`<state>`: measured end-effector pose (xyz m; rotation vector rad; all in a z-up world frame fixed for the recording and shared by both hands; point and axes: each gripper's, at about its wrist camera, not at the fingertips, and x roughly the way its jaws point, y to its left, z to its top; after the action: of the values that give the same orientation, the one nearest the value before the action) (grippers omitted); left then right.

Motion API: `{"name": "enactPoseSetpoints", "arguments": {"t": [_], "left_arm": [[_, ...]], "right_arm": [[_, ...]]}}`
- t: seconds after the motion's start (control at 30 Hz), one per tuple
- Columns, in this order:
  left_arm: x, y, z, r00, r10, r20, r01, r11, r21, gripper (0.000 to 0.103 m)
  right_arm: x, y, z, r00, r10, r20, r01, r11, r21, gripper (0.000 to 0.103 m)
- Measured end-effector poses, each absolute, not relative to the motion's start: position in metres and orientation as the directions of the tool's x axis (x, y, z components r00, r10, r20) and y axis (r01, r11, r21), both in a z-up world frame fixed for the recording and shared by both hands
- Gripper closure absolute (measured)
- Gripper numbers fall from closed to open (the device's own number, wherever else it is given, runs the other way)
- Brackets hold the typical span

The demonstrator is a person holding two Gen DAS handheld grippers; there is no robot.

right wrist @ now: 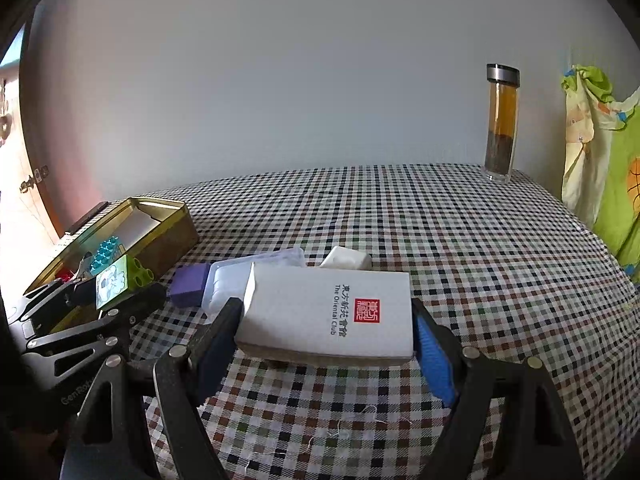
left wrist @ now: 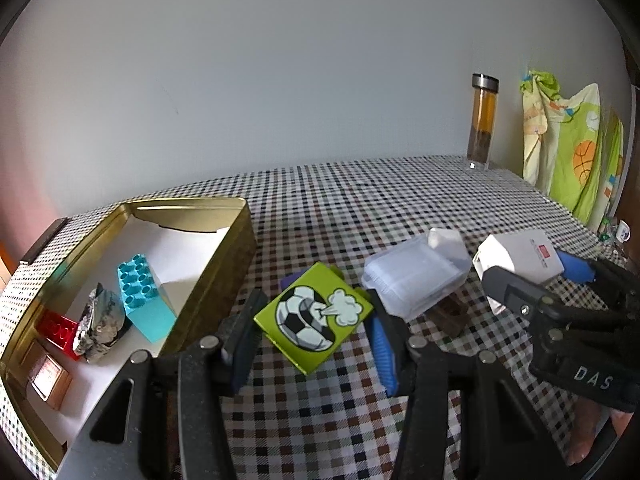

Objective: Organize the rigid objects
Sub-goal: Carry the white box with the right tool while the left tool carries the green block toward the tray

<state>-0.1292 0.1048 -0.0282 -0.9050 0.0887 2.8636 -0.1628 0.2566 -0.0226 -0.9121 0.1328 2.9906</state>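
White box (right wrist: 328, 312) lettering (right view only)

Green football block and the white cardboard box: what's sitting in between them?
A small purple block and a clear plastic case lie between them, shown best in the right wrist view.

checkered tablecloth (right wrist: 440, 220) | tea bottle (right wrist: 501, 122) | green patterned cloth (left wrist: 572, 148)

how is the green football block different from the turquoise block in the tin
The green football block is held off the checked cloth between the left gripper fingers; the turquoise block lies loose inside the gold tin. The green one shows a printed football face, the turquoise one is plain. Both are studded toy building blocks.
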Motion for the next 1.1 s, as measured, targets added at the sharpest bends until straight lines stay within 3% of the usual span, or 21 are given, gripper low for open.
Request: {"name": "enactPoseSetpoints", "arguments": {"t": [1.1], "left_arm": [[-0.112, 0.098, -0.018, -0.875, 0.102, -0.474, -0.114, -0.993, -0.003, 0.054]], "right_arm": [[-0.149, 0.244, -0.016, -0.883, -0.002, -0.469, -0.016, -0.999, 0.034, 0.021]]}}
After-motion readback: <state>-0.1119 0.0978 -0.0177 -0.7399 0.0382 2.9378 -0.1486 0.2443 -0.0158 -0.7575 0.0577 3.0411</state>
